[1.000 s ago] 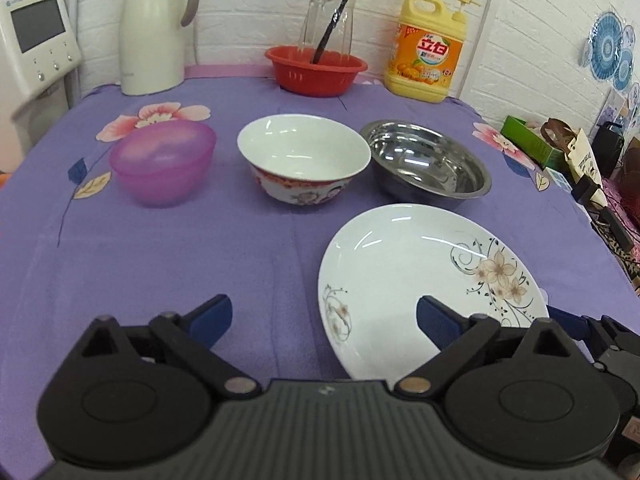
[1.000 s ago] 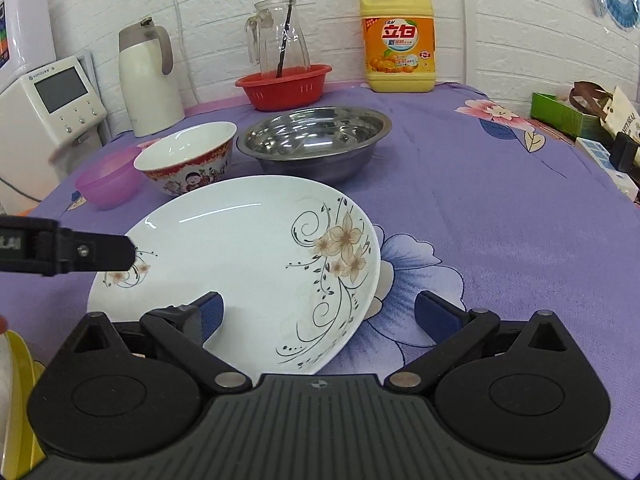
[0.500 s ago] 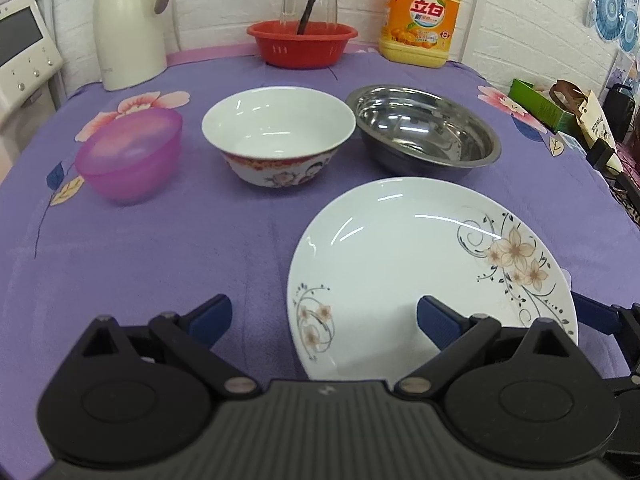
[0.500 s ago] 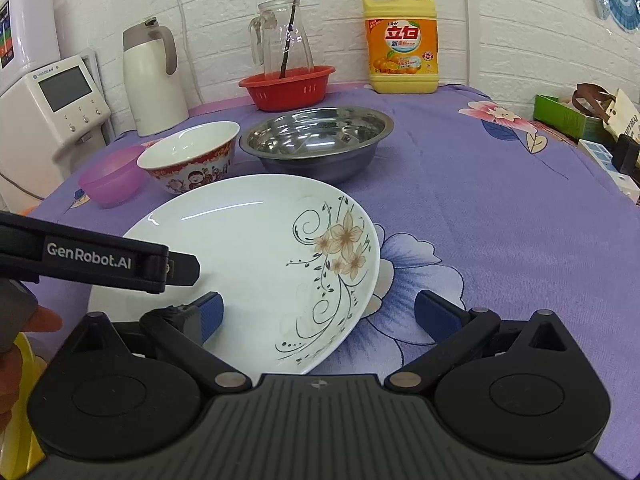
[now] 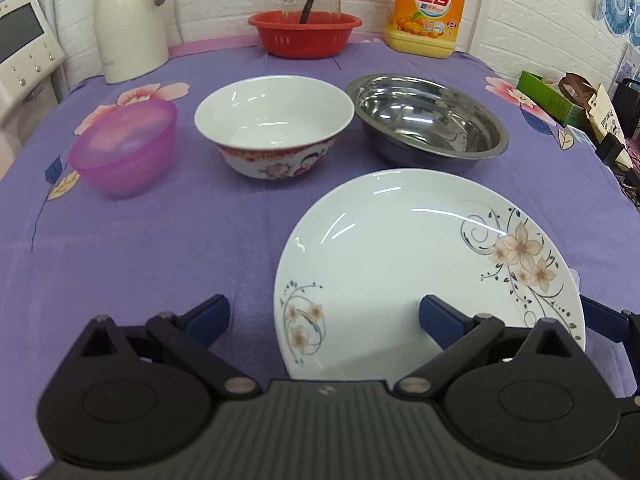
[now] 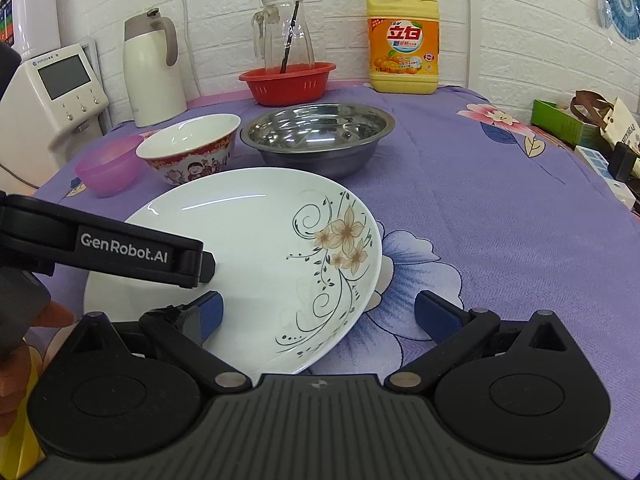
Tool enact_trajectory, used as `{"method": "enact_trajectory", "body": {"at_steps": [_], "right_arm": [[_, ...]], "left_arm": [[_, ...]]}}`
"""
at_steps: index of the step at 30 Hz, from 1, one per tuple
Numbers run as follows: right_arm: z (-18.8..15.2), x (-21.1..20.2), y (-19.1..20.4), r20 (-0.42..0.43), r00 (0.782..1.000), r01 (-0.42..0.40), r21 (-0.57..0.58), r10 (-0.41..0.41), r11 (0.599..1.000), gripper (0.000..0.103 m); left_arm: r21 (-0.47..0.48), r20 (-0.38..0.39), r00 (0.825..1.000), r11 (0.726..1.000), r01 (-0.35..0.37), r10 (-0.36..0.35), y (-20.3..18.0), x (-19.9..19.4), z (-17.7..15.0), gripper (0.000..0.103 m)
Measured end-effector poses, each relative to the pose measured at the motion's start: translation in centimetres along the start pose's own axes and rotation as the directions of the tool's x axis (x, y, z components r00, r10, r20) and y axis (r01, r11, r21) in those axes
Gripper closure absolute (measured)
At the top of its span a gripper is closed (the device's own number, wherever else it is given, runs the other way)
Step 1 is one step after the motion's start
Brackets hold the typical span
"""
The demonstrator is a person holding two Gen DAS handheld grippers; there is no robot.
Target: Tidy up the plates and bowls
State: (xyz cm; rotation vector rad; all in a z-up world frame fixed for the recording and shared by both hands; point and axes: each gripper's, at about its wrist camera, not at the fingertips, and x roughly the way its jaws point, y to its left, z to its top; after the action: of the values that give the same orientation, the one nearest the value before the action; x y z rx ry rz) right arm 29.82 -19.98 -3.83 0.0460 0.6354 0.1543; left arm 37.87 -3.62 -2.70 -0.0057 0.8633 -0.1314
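A white plate with flower prints (image 5: 420, 264) (image 6: 264, 248) lies flat on the purple cloth, nearest to me. Behind it stand a pink plastic bowl (image 5: 124, 146) (image 6: 108, 164), a white ceramic bowl with a red band (image 5: 274, 124) (image 6: 188, 148) and a steel bowl (image 5: 428, 120) (image 6: 316, 132). My left gripper (image 5: 324, 316) is open, its right fingertip over the plate's near part and its left one over the cloth. My right gripper (image 6: 318, 314) is open astride the plate's right rim. The left gripper's black finger (image 6: 120, 248) reaches over the plate in the right wrist view.
At the back stand a white thermos jug (image 5: 128, 20), a red basket (image 5: 306, 32) with a glass pitcher (image 6: 286, 36), and a yellow detergent bottle (image 5: 426, 4). A white appliance (image 6: 60, 88) is at the left. Boxes and bags (image 5: 576, 108) crowd the right edge. A hand (image 6: 24, 344) shows at lower left.
My left gripper has moved forward toward the bowls and over the plate's near edge. The right gripper has barely shifted. Both stayed open.
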Motion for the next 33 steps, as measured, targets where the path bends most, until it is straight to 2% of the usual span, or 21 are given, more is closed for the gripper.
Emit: {"method": "enact_trajectory", "body": {"at_steps": [8, 13, 16, 23, 27, 29, 33], "right_arm": [[0.0, 0.0, 0.1, -0.007, 1.000, 0.004, -0.008, -0.004, 1.000, 0.000], [0.6, -0.1, 0.0, -0.052, 0.998, -0.019, -0.014, 0.018, 1.000, 0.000], [0.8, 0.0, -0.4, -0.050, 0.997, -0.055, 0.035, 0.056, 0.998, 0.000], [0.8, 0.7, 0.0, -0.025, 1.000, 0.002, -0.002, -0.002, 1.000, 0.000], [0.8, 0.7, 0.0, -0.025, 1.000, 0.005, -0.009, -0.005, 1.000, 0.000], [1.1, 0.7, 0.0, -0.049, 0.999, -0.006, -0.017, 0.005, 1.000, 0.000], [1.6, 0.8, 0.2, -0.096, 0.995, -0.023, -0.022, 0.020, 0.999, 0.000]], "left_arm": [[0.002, 0.000, 1.000, 1.000, -0.003, 0.003, 0.0, 0.0, 0.0, 0.002], [0.002, 0.001, 1.000, 1.000, -0.003, 0.003, 0.0, 0.0, 0.0, 0.001], [0.002, 0.001, 1.000, 1.000, -0.004, 0.004, 0.0, 0.0, 0.0, 0.001], [0.002, 0.000, 1.000, 1.000, -0.004, 0.004, 0.0, 0.0, 0.0, 0.001], [0.014, -0.001, 1.000, 1.000, 0.005, -0.005, -0.2, 0.0, 0.0, 0.001], [0.040, -0.002, 1.000, 0.999, 0.029, -0.029, -0.7, -0.1, -0.1, 0.002], [0.048, 0.011, 1.000, 0.999, 0.015, -0.016, -0.8, -0.2, -0.1, 0.002]]}}
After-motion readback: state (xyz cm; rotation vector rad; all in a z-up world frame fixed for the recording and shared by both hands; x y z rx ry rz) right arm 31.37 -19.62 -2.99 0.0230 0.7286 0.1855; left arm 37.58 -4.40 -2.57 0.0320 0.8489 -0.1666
